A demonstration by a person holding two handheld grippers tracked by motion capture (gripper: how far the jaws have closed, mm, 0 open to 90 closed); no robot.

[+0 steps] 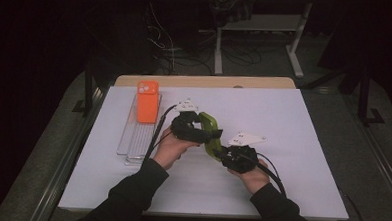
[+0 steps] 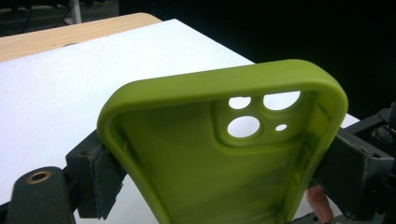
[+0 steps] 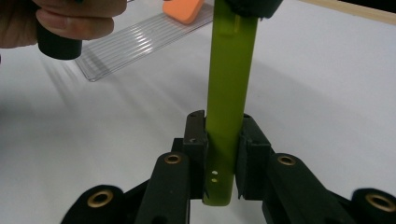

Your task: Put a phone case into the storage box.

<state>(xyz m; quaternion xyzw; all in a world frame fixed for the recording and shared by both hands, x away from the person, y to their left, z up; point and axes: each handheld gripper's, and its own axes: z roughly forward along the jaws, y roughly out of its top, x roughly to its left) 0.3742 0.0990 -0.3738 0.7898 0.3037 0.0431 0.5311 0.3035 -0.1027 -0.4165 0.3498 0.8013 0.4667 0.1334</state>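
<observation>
A lime-green phone case (image 1: 211,124) is held above the white table between both grippers. My left gripper (image 1: 203,130) spans the case's width: in the left gripper view its pads (image 2: 105,175) press on both long sides of the case (image 2: 196,154), whose hollow inside and camera cut-outs face the camera. My right gripper (image 1: 223,151) pinches the lower end of the case. In the right gripper view the case (image 3: 231,70) stands edge-on and upright, and the right gripper (image 3: 223,154) is shut on its thin wall.
An orange phone (image 1: 147,101) lies camera side up on the far end of a clear ribbed tray (image 1: 132,143) left of the hands. The white table sheet (image 1: 282,144) extends to the right, with a wooden edge (image 1: 205,82) behind it.
</observation>
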